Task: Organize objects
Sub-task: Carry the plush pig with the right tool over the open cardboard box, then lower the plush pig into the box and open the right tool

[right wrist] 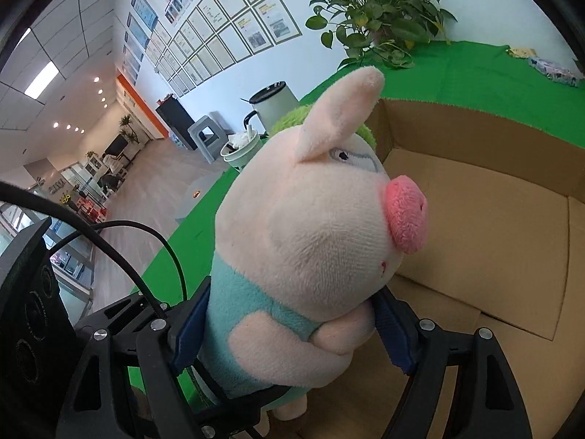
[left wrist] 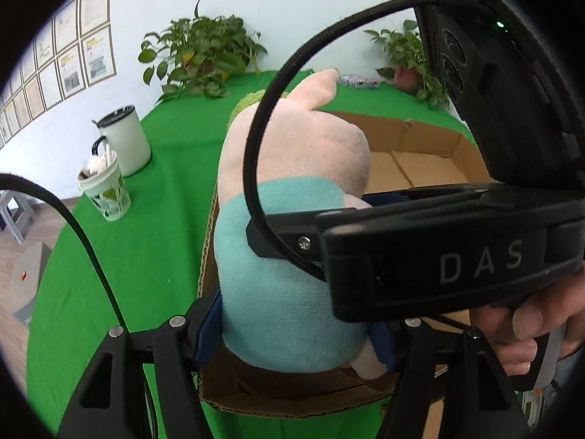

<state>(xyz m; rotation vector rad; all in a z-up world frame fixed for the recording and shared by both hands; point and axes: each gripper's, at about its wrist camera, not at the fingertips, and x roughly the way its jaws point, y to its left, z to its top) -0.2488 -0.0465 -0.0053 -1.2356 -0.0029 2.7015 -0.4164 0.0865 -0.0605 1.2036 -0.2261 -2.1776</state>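
A plush pig (left wrist: 289, 256) with a pink head and teal shirt is held over an open cardboard box (left wrist: 420, 168) on the green table. My left gripper (left wrist: 296, 336) is shut on its lower body, blue pads pressing both sides. My right gripper (right wrist: 292, 325) is shut on the same pig (right wrist: 310, 241) around its middle; in the left wrist view its black body crosses over the box. The box floor (right wrist: 493, 226) under the pig is bare. A green plush thing (right wrist: 292, 120) shows just behind the pig's ear.
A white canister (left wrist: 126, 139) and a paper cup (left wrist: 106, 190) with tissue stand on the green cloth (left wrist: 120, 274) left of the box. Potted plants (left wrist: 201, 55) line the back edge. A patterned packet (right wrist: 552, 69) lies at the far right.
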